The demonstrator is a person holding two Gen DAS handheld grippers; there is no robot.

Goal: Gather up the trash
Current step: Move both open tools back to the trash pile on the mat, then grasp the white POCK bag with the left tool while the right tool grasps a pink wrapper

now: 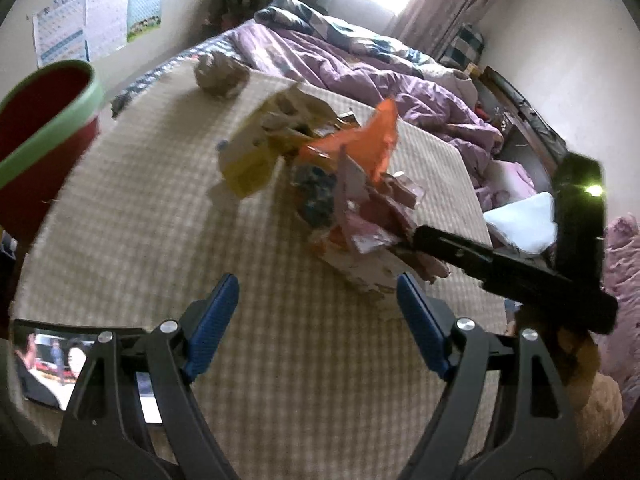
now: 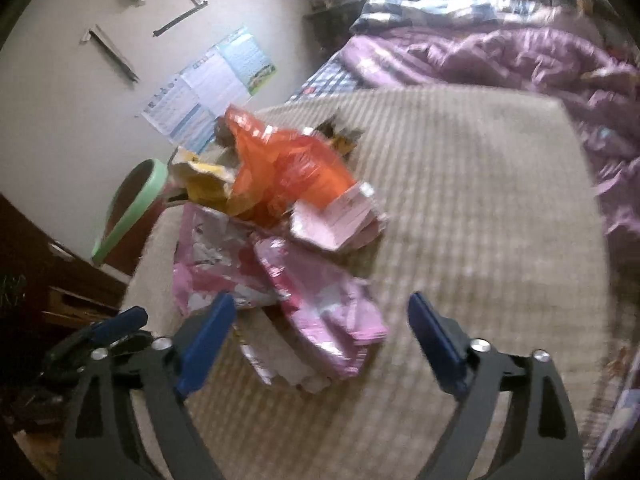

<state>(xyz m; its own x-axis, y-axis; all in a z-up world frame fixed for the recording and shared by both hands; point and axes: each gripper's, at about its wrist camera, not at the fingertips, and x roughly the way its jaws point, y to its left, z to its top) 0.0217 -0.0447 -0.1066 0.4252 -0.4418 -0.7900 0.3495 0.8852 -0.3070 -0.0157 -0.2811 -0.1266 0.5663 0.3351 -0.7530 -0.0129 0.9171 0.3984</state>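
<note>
Left gripper [image 1: 316, 312]: jaws released, nothing between, just short of trash pile [image 1: 320, 176] on checked mat [image 1: 160, 200] of bed. Pile = orange bag [image 1: 368, 140], yellow box [image 1: 248, 164], pink wrappers [image 2: 320, 292], all heaped touching. Crumpled paper ball [image 1: 221, 74] well beyond pile, apart. Red bin w/ green rim [image 1: 48, 120] far left of jaws. Right gripper [image 2: 320, 332]: jaws released, wide, pink wrappers lying between and just ahead, pads not pressing. Purple quilt [image 2: 520, 64] beyond, to right. Tablet [image 1: 44, 364] near left jaw.
</note>
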